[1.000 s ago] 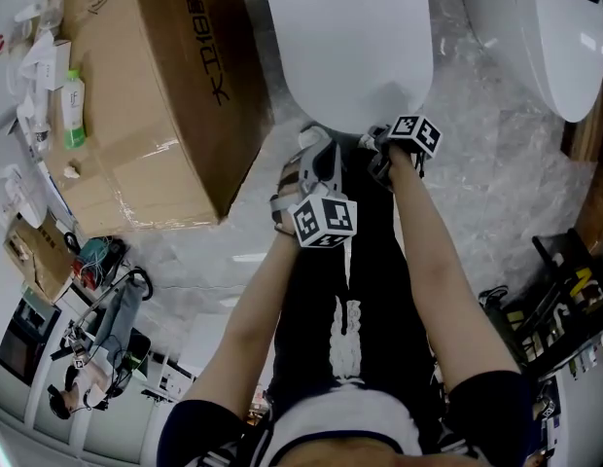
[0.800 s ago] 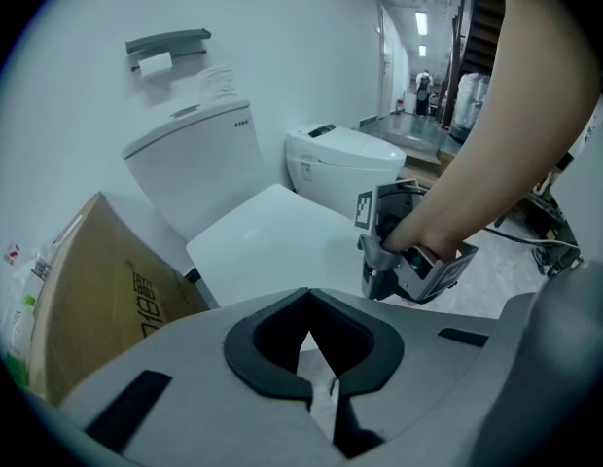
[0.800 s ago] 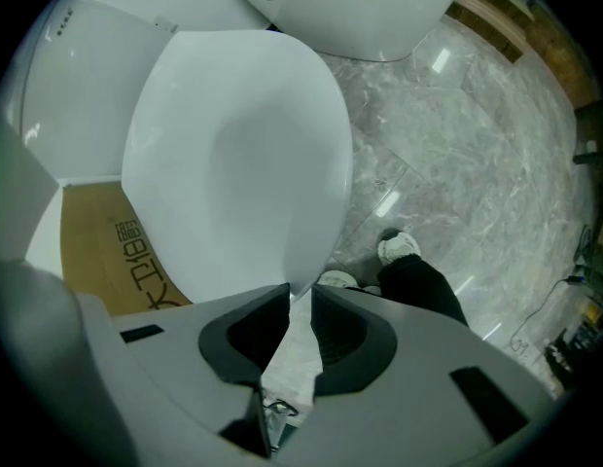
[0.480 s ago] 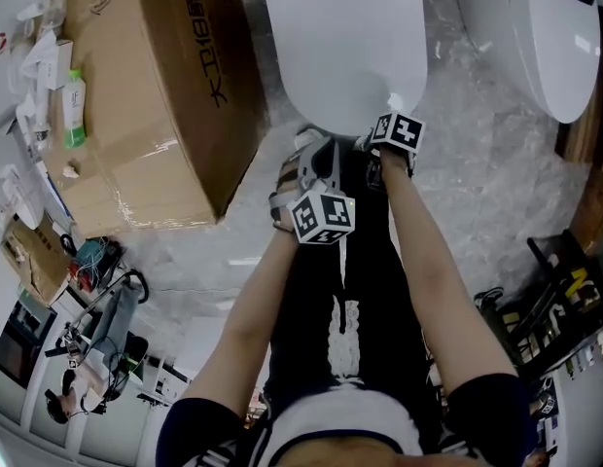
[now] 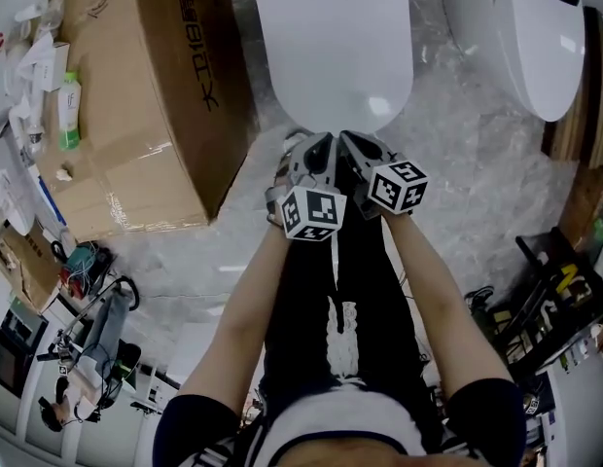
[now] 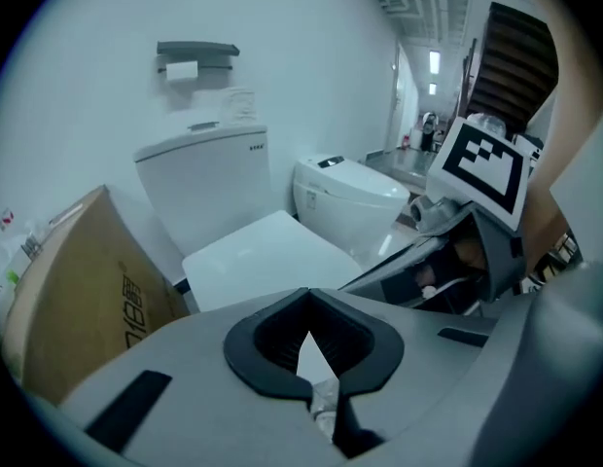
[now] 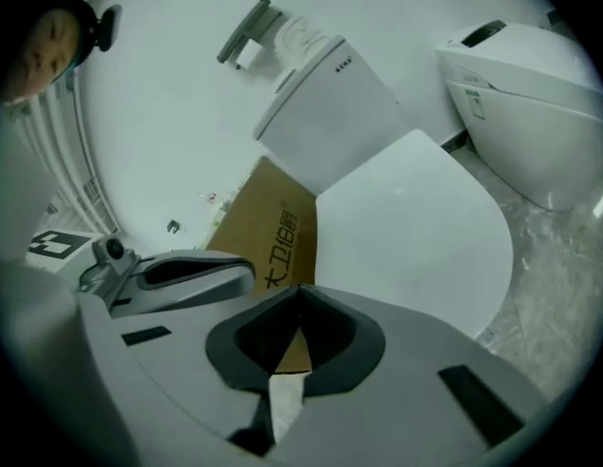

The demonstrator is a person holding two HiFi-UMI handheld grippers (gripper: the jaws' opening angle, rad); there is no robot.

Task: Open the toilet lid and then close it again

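Observation:
The white toilet lid (image 5: 333, 56) lies flat and closed on its bowl, with the tank behind it. Both grippers hover side by side just short of the lid's front edge, touching nothing. My left gripper (image 5: 316, 146) is shut and empty. My right gripper (image 5: 352, 144) sits close on its right, jaws also together with nothing between them. In the left gripper view the lid (image 6: 267, 261) lies beyond the closed left gripper (image 6: 306, 297). In the right gripper view the lid (image 7: 418, 232) spreads out past the closed right gripper (image 7: 300, 288), below the tank (image 7: 331, 115).
A big cardboard box (image 5: 146, 95) stands close on the toilet's left, with a green bottle (image 5: 68, 110) beside it. A second white toilet (image 5: 515, 37) stands at the right. Bubble wrap covers the floor (image 5: 477, 163). A dark rack (image 5: 554, 300) is at the right edge.
The right gripper has come away from the lid's front rim, risen, rolled over and drawn back beside the left one. The left gripper lifted slightly. The lid stays down.

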